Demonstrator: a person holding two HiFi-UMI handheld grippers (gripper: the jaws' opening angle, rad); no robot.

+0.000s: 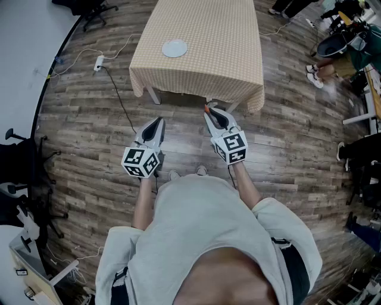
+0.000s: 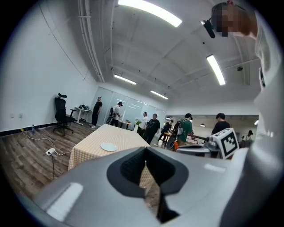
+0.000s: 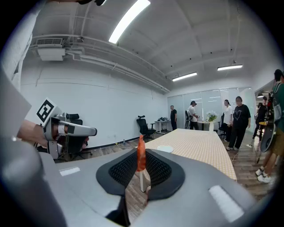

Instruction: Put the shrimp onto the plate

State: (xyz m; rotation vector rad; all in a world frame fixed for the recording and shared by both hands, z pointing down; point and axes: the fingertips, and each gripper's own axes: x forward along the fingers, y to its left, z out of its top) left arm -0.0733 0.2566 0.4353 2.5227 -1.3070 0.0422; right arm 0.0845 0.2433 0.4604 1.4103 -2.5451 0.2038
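An orange shrimp (image 3: 140,154) stands upright between the pads of my right gripper (image 3: 141,167), which is shut on it. In the head view the shrimp (image 1: 206,108) pokes out of the right gripper (image 1: 209,112) just short of the near edge of the table (image 1: 196,71) with the checked cloth. A small white plate (image 1: 174,48) lies on the table's left part, also seen as a plate (image 3: 165,149) from the right gripper and a plate (image 2: 108,146) from the left. My left gripper (image 1: 157,121) hangs over the floor, its jaws closed on nothing.
A power strip (image 1: 98,61) with cables lies on the wooden floor left of the table. Office chairs (image 1: 89,9) stand at the far left. Several people (image 2: 153,126) stand beyond the table's far end, and a person (image 1: 333,62) is at the right.
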